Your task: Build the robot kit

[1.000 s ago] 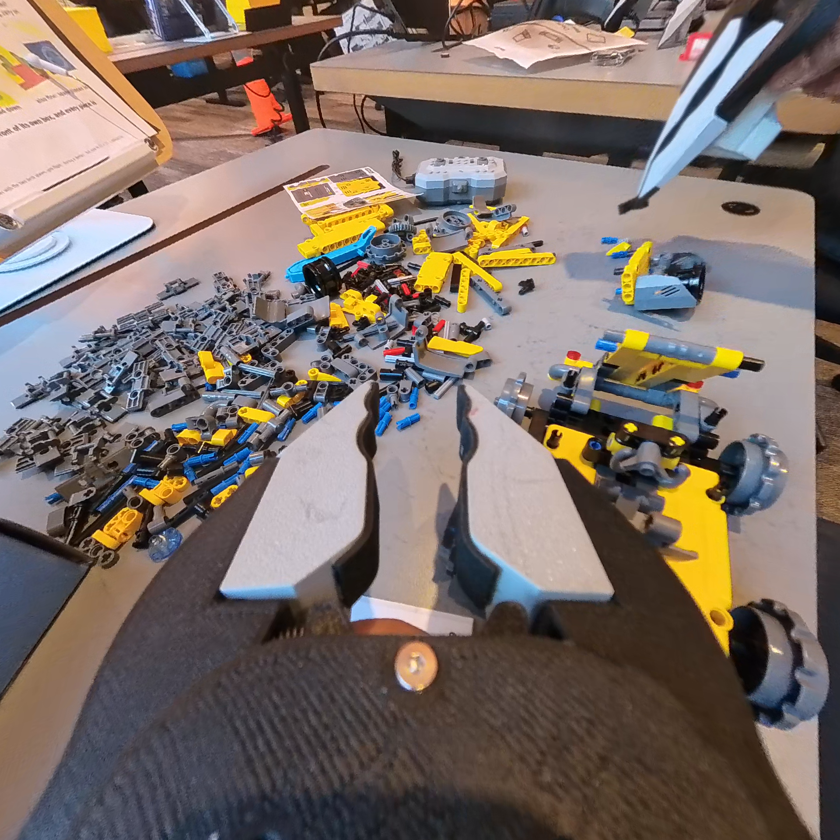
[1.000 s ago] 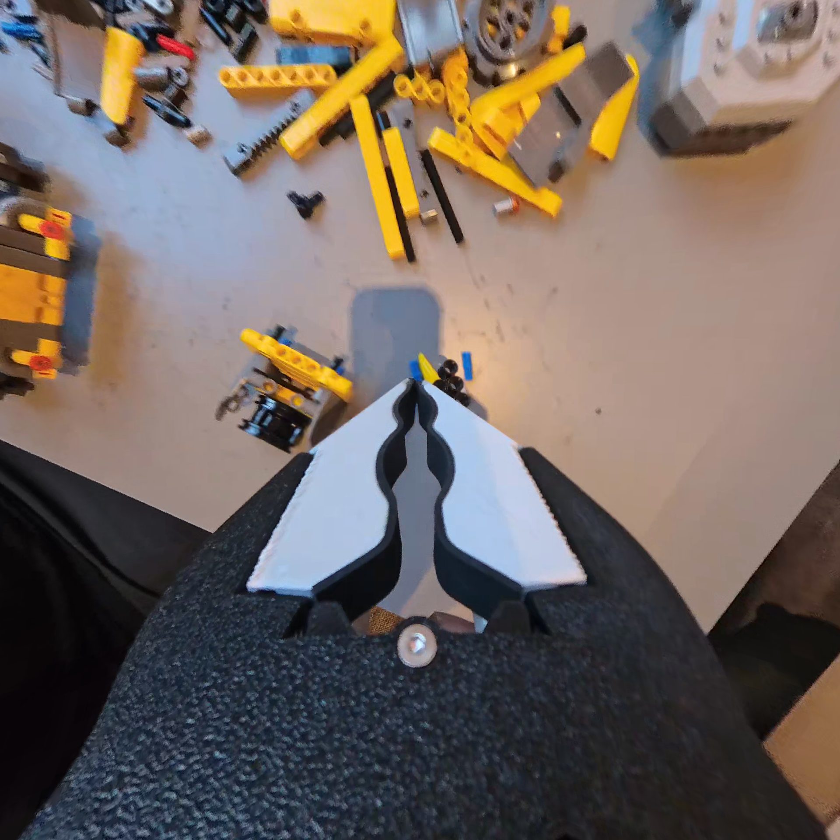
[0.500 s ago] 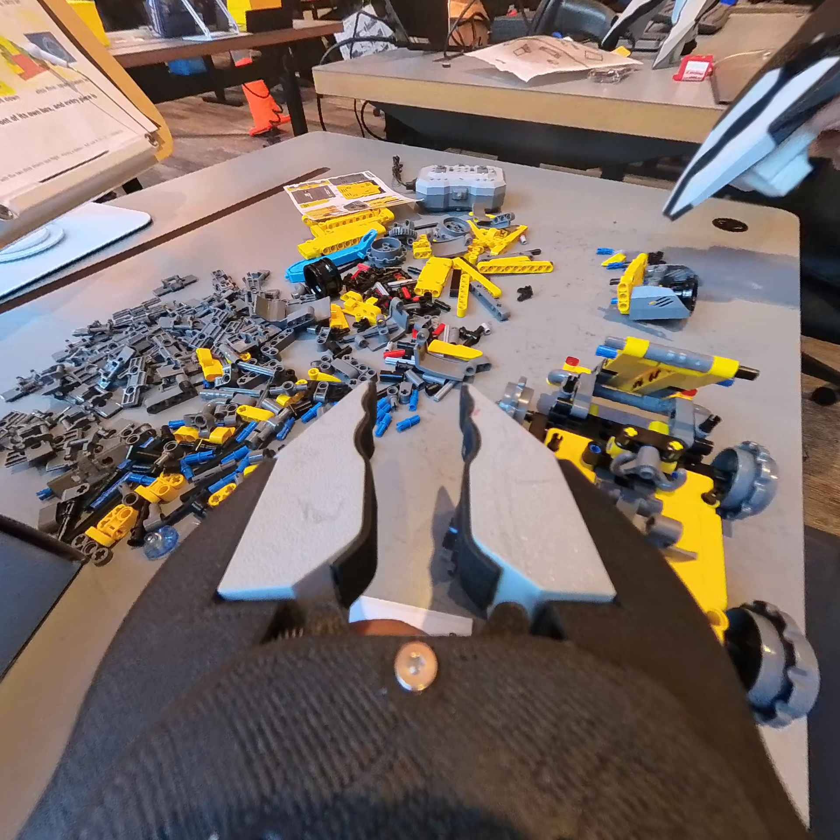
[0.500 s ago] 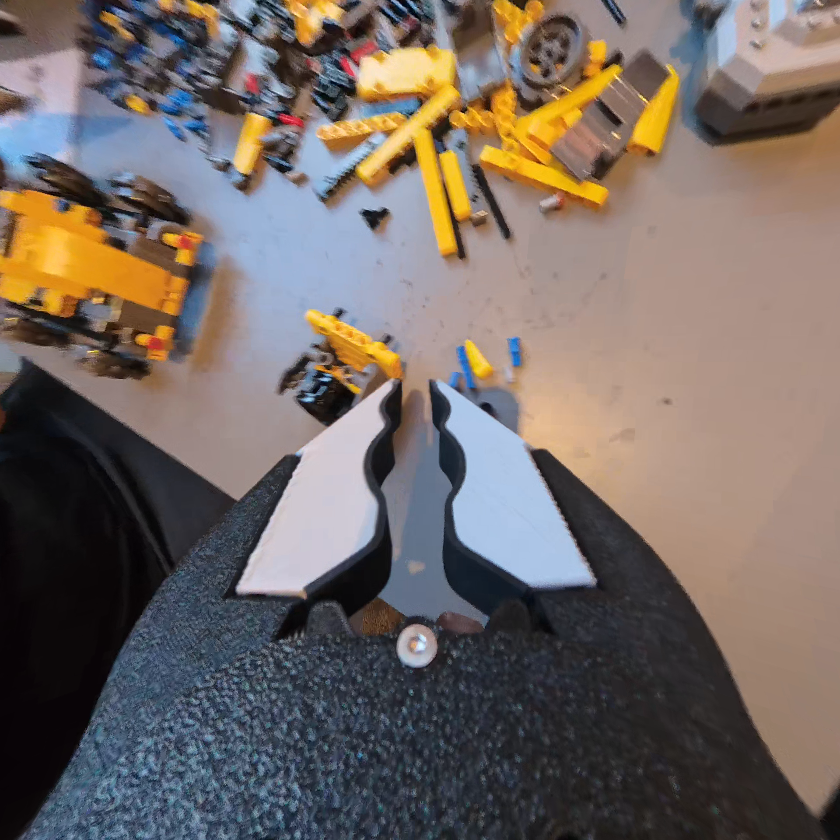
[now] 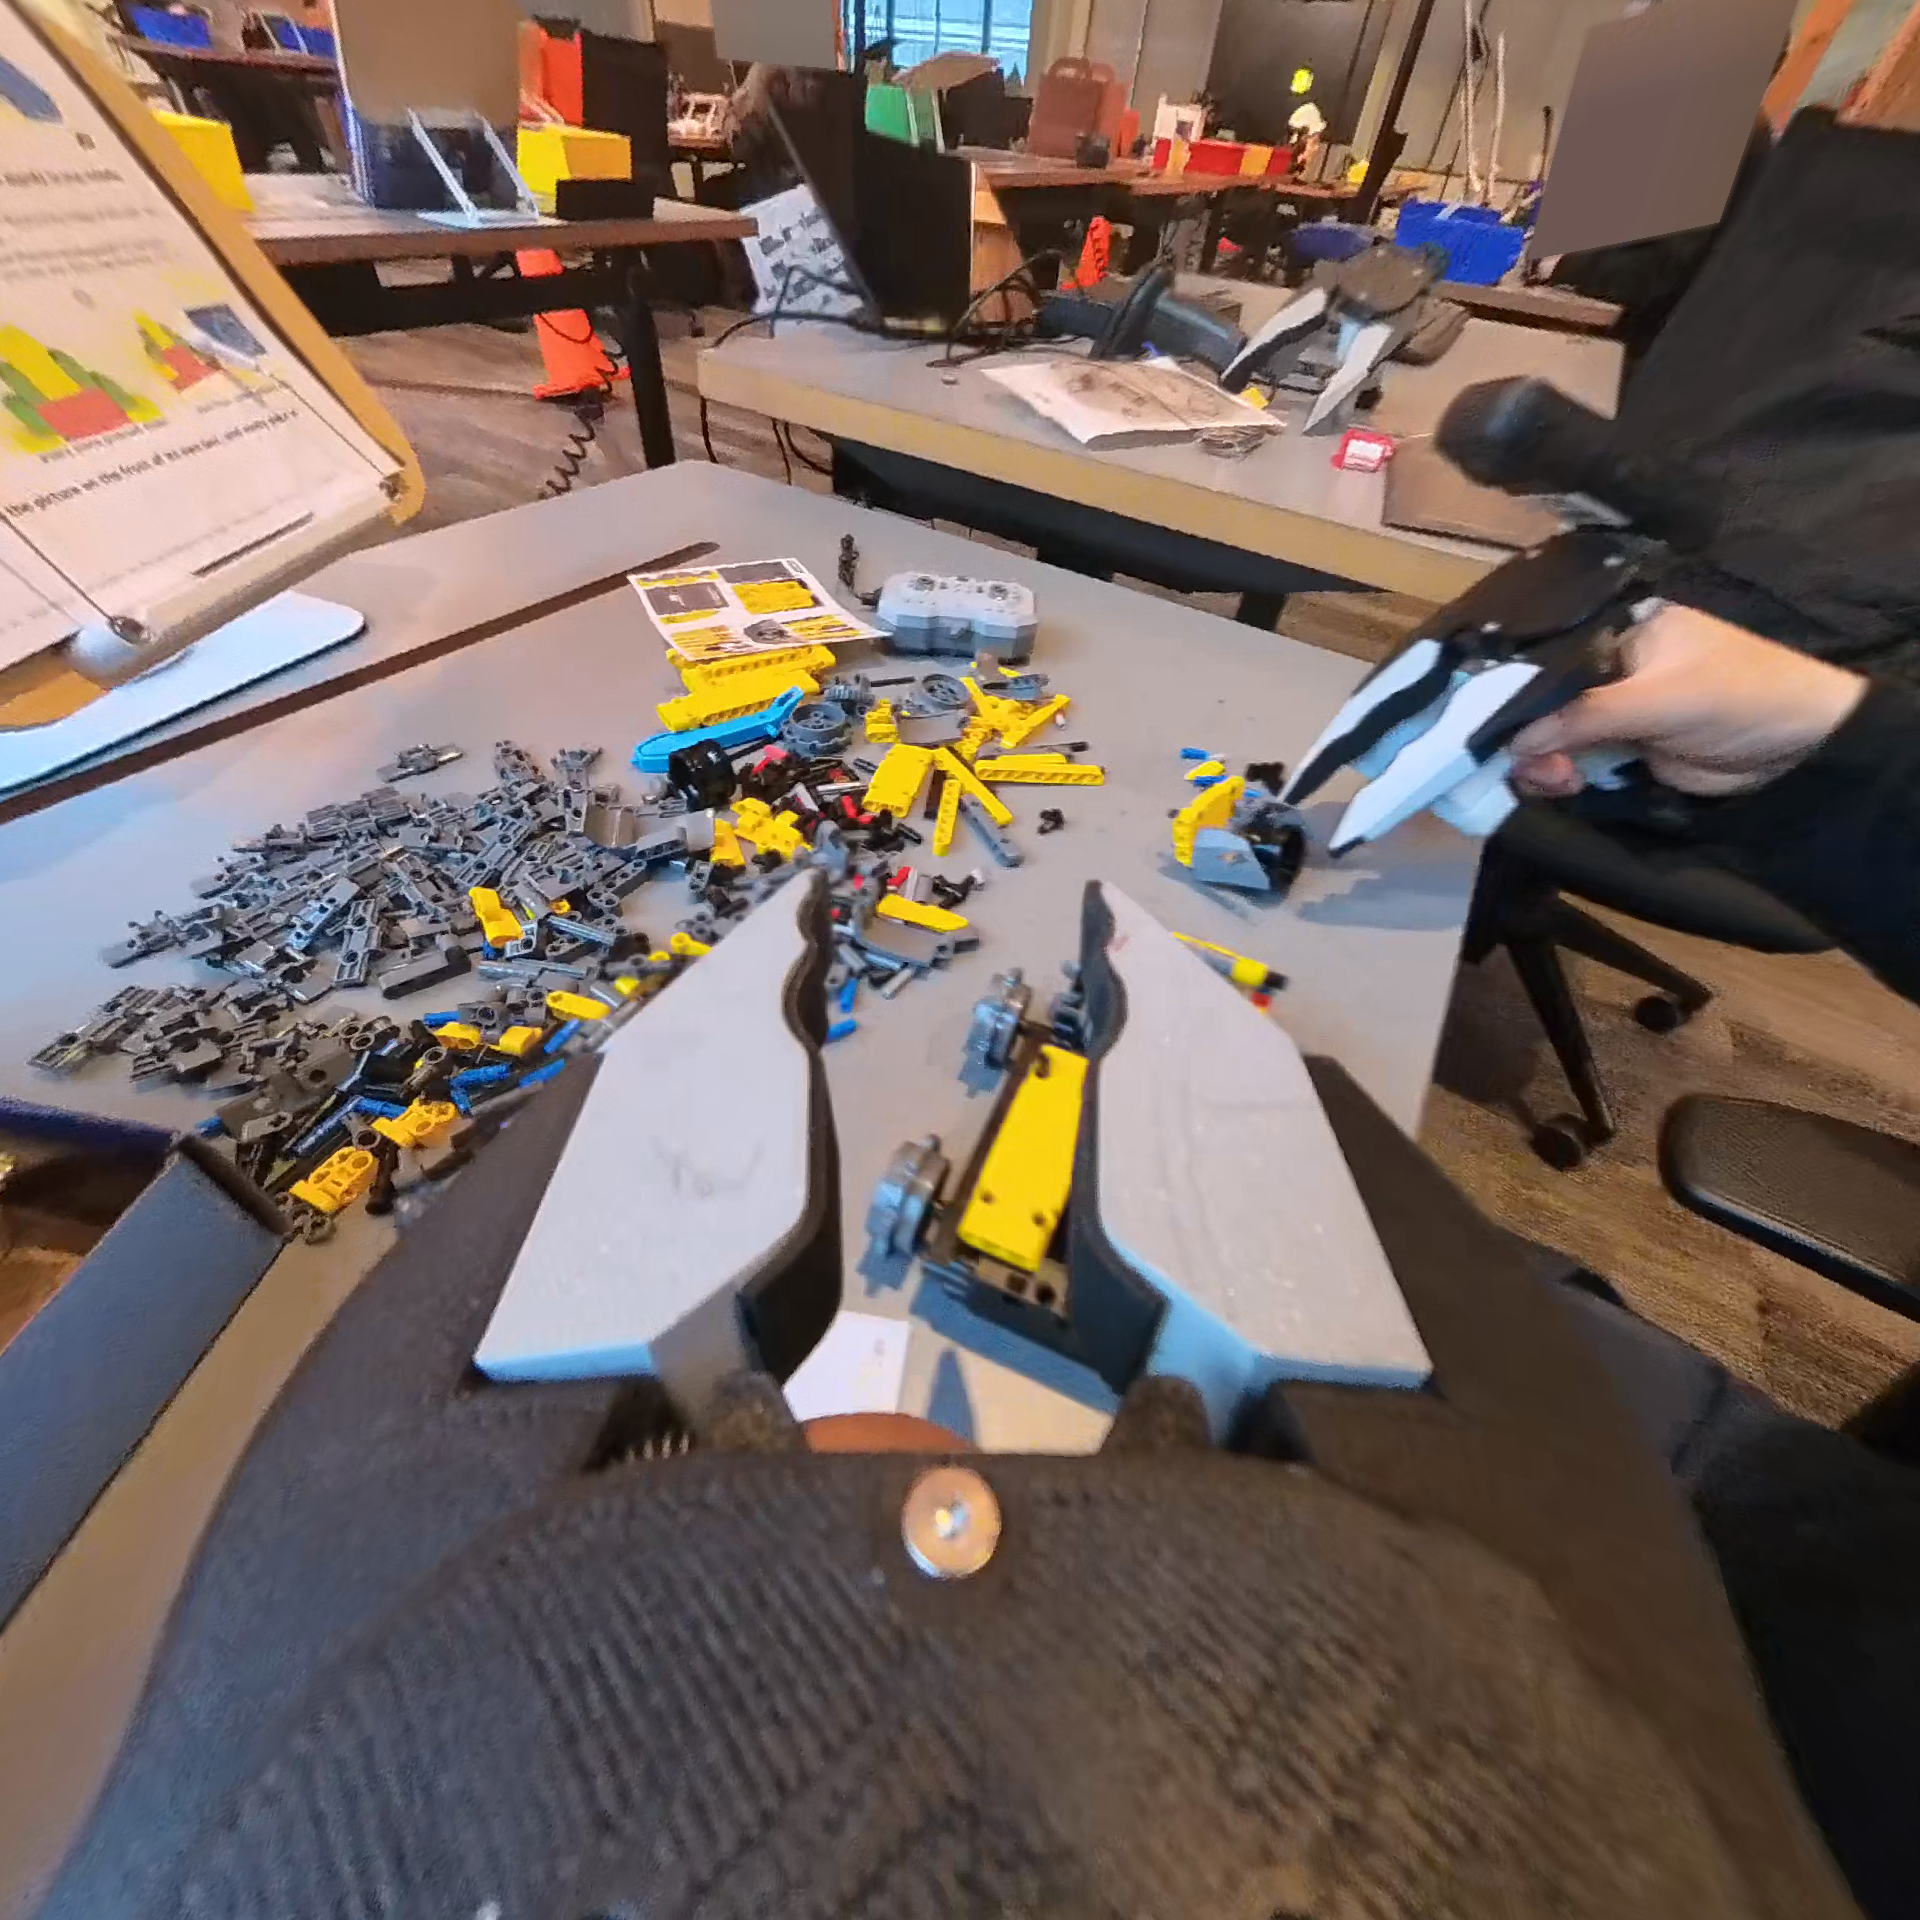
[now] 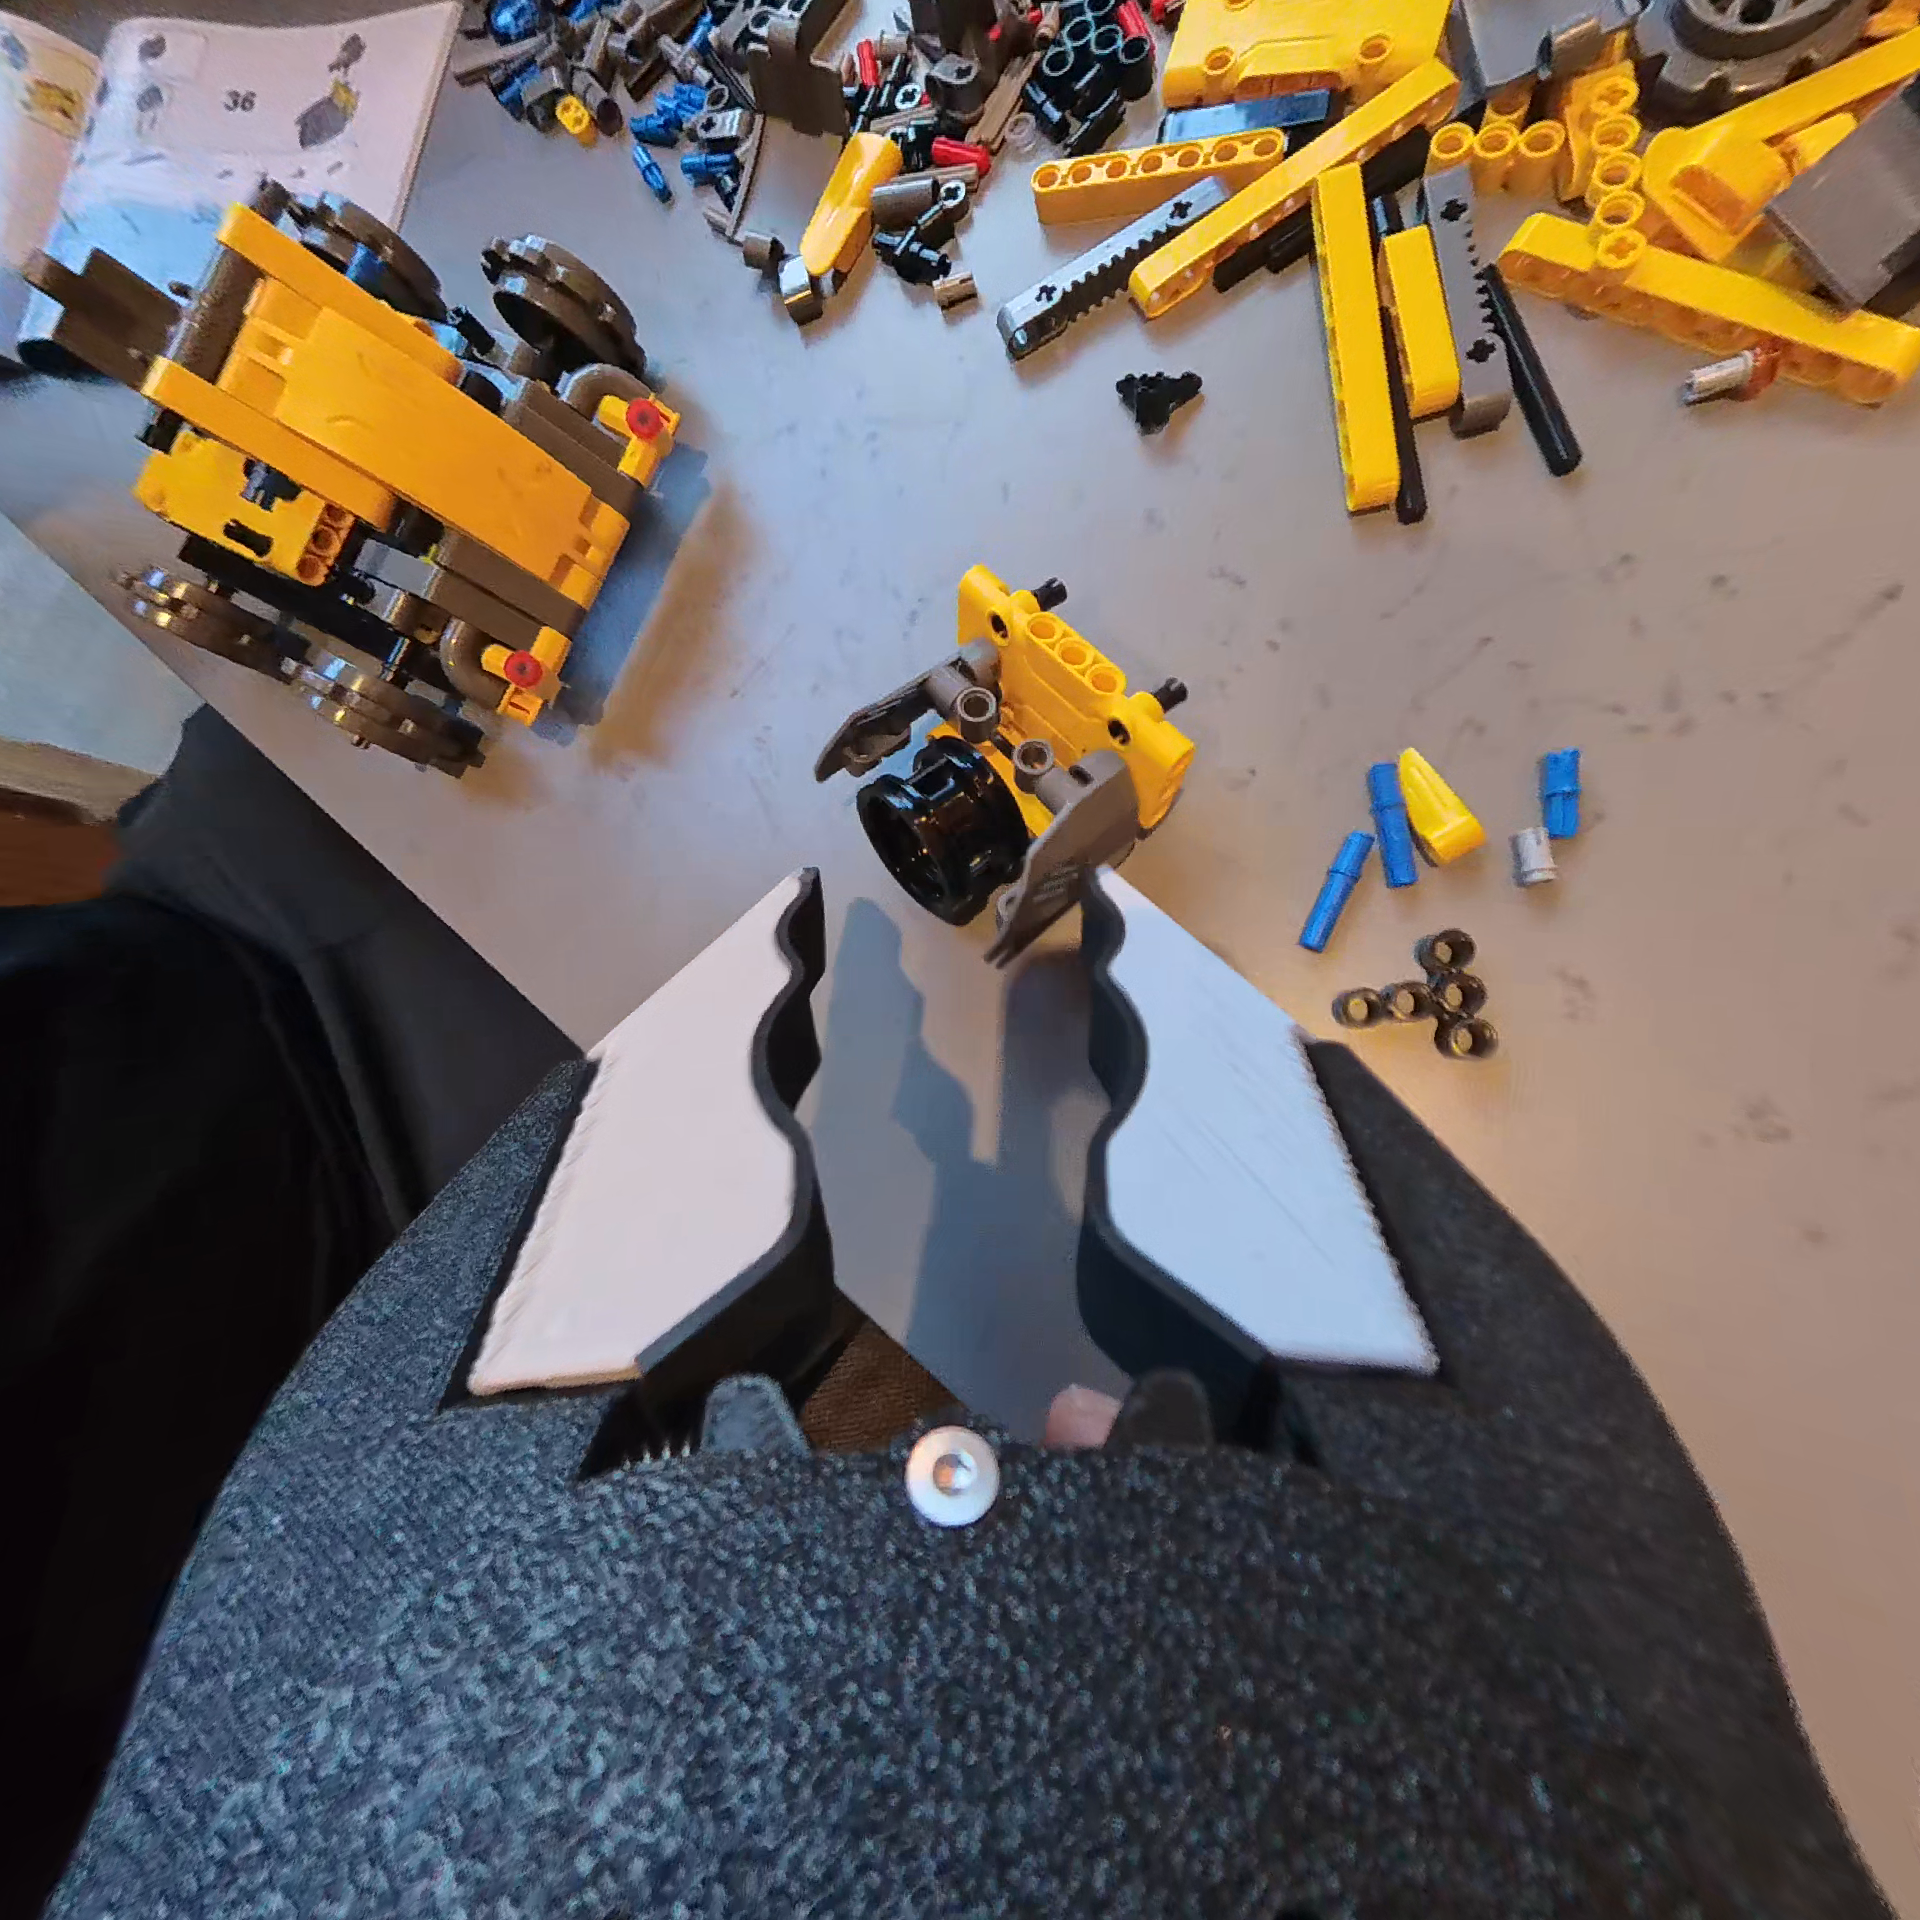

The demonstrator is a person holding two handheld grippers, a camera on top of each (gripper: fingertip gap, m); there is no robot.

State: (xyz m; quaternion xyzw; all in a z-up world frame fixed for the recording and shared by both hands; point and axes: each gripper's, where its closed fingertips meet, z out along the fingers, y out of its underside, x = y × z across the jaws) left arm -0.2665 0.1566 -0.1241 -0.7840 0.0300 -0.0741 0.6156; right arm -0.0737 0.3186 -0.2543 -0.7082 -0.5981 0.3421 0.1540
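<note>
Right gripper (image 6: pixel 951 914), jaws spread, sits at 6 o'clock of the wheel unit (image 6: pixel 1023 764), touching its grey flap; light, snap-fit, best pinched across the yellow beam; left gripper (image 5: pixel 951 940) gapes over the chassis (image 5: pixel 1013 1153)

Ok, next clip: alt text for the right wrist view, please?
The open right gripper hovers low over a grey table, its fingers at a small yellow and grey brick assembly with a black wheel. A larger yellow brick vehicle sits to the left, loose bricks beyond, and blue pins to the right.
</note>
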